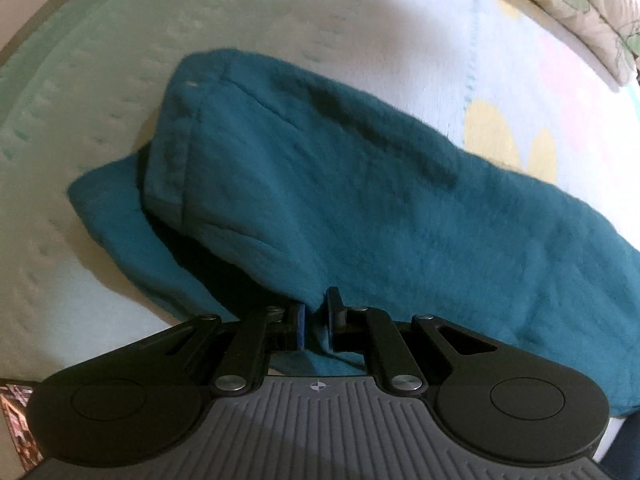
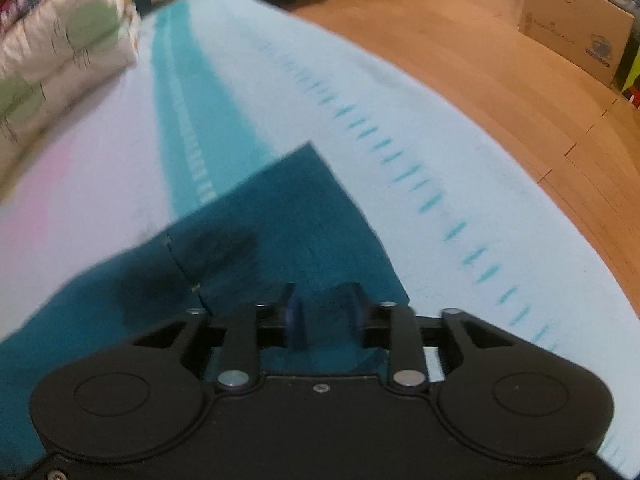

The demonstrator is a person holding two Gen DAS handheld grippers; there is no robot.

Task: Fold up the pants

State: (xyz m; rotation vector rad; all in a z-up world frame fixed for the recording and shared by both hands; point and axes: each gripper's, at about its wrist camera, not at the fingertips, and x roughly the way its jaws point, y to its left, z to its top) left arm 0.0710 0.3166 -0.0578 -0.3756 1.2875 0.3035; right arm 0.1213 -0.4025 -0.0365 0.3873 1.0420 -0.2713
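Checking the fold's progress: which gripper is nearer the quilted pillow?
Cannot tell. The left gripper pinches the teal pants; the right gripper is open over them. The quilted pillow lies far beyond both.

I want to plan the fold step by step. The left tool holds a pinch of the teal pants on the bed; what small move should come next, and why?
Probably open the left tool and let go. It pinches the teal pants, which already lie doubled on the blanket, while the right tool stands open over the cloth.
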